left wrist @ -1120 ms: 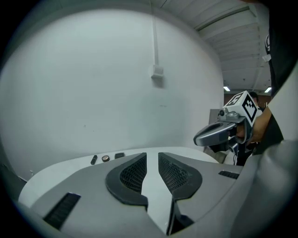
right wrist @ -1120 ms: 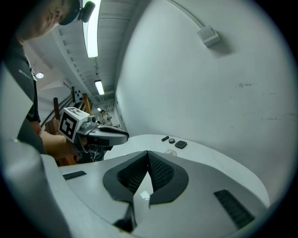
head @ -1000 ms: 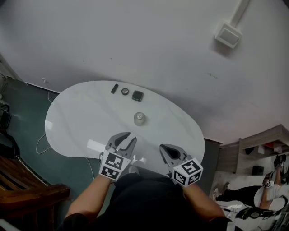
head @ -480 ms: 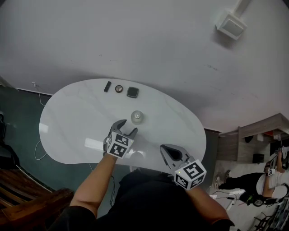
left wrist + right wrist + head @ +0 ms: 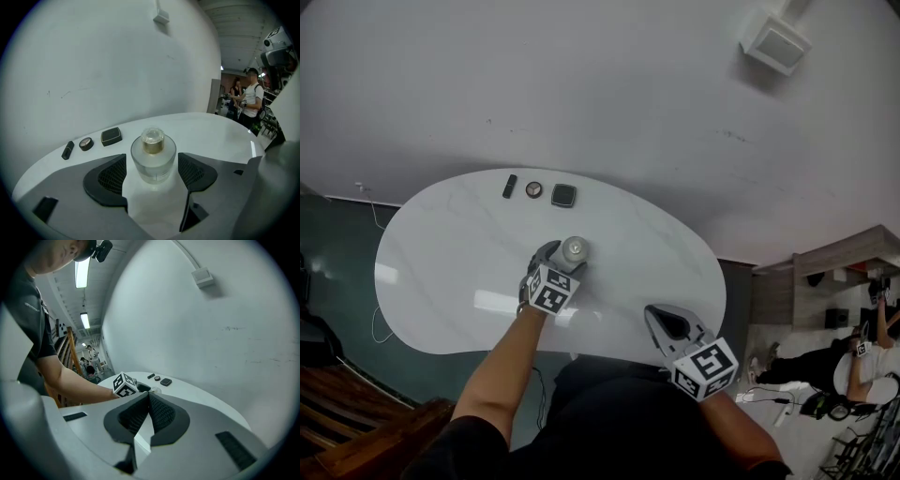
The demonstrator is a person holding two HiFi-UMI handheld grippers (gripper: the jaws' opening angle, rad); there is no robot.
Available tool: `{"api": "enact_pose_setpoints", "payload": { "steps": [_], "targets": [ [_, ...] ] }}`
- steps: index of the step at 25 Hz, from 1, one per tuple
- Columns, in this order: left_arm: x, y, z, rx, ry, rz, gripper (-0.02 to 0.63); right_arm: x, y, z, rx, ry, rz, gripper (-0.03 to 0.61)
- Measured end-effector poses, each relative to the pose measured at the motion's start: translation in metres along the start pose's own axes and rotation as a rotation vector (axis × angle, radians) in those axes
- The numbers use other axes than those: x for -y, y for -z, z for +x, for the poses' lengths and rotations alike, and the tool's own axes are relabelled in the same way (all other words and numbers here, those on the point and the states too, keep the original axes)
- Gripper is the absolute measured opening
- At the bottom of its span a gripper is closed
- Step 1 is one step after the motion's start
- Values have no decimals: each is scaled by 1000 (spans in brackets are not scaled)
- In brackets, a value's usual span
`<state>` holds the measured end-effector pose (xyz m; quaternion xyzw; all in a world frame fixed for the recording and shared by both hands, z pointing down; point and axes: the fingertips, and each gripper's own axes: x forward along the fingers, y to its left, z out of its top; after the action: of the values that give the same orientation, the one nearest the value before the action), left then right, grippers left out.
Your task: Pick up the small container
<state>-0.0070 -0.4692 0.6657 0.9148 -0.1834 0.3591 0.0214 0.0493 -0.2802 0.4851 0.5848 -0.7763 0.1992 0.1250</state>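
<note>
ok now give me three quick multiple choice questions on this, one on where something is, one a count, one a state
1. Where does the small container stand?
A. between the jaws of the left tongs
B. on a chair
C. on the floor

2. How many small dark items lie in a row at the far side of the table?
A. two
B. three
C. five

3. How are the right tongs set?
A. shut, holding nothing
B. wide open
C. shut on the container

Answers:
1 A: the left gripper view shows it between the open jaws, which have just been opening.
2 B: three show side by side in both the head view and the left gripper view.
3 A: in the right gripper view its pads meet with nothing between them.
</note>
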Motion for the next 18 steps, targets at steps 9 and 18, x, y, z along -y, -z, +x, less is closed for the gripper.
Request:
{"api": "enact_pose_setpoints", "payload": {
  "steps": [9,18],
  "targets": [
    [0,-8,33,21,30,14,351,31,4,-14,-9,78,21,-3],
    [0,-12,55,32,30,-5,351,49,13,-26,-14,135,49,-3]
  ]
}}
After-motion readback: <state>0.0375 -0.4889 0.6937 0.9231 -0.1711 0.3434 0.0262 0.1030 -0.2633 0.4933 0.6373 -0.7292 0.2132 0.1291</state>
